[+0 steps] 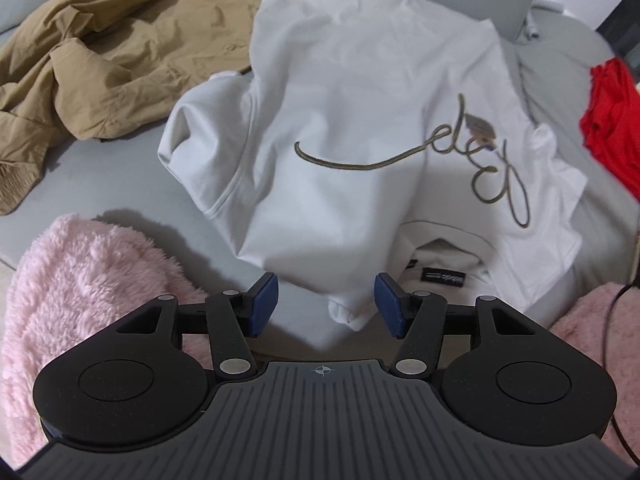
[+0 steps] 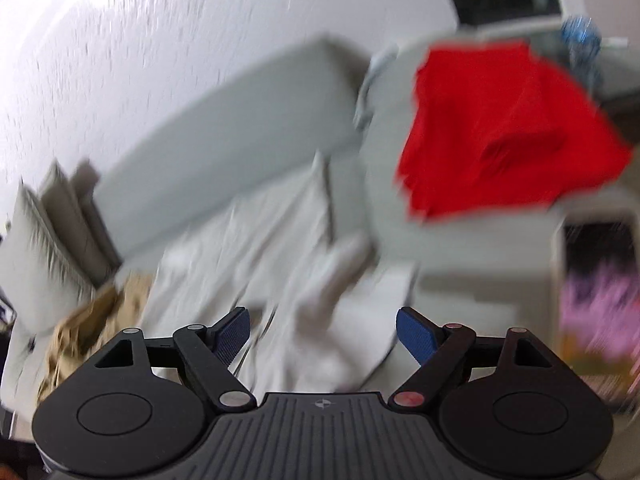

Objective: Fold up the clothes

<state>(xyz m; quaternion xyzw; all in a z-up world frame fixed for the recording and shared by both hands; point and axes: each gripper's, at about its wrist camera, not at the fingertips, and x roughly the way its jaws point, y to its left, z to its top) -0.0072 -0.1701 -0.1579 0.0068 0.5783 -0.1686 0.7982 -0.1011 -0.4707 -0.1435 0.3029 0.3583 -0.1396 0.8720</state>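
Note:
A white T-shirt (image 1: pixel 344 92) with olive script lettering lies crumpled on the grey sofa seat (image 1: pixel 120 168), its collar and black label toward me. My left gripper (image 1: pixel 326 306) is open just above the shirt's near edge; a fold of white cloth lies between the blue pads without being pinched. My right gripper (image 2: pixel 323 340) is open and empty, held above the same white shirt (image 2: pixel 304 272); that view is blurred by motion.
A tan garment (image 1: pixel 100 52) lies bunched at the left of the sofa, also in the right wrist view (image 2: pixel 92 320). A red garment (image 2: pixel 500 128) hangs over the right armrest (image 1: pixel 612 120). Pink fluffy blankets (image 1: pixel 80 300) lie at the near edge.

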